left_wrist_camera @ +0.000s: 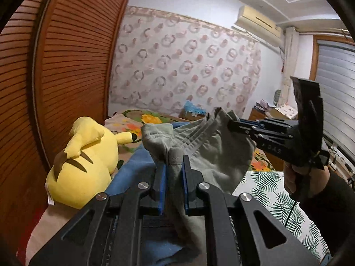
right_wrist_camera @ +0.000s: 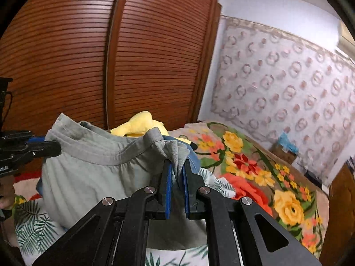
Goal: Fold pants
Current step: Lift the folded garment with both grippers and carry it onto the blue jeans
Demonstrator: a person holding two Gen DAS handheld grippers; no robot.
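The grey-green pants (left_wrist_camera: 206, 153) hang in the air between both grippers, held at the elastic waistband (right_wrist_camera: 104, 155). My left gripper (left_wrist_camera: 174, 161) is shut on one end of the waistband, cloth bunched between its blue pads. It also shows at the left edge of the right wrist view (right_wrist_camera: 47, 147). My right gripper (right_wrist_camera: 176, 166) is shut on the other end of the waistband. In the left wrist view the right gripper (left_wrist_camera: 233, 125) pinches the cloth from the right. The pant legs drop below both views.
A yellow plush toy (left_wrist_camera: 84, 161) lies on the bed to the left, next to blue cloth (left_wrist_camera: 131, 173). A flowered blanket (right_wrist_camera: 255, 173) and a leaf-print sheet (left_wrist_camera: 273, 190) cover the bed. A brown slatted wardrobe (right_wrist_camera: 137, 55) stands close behind.
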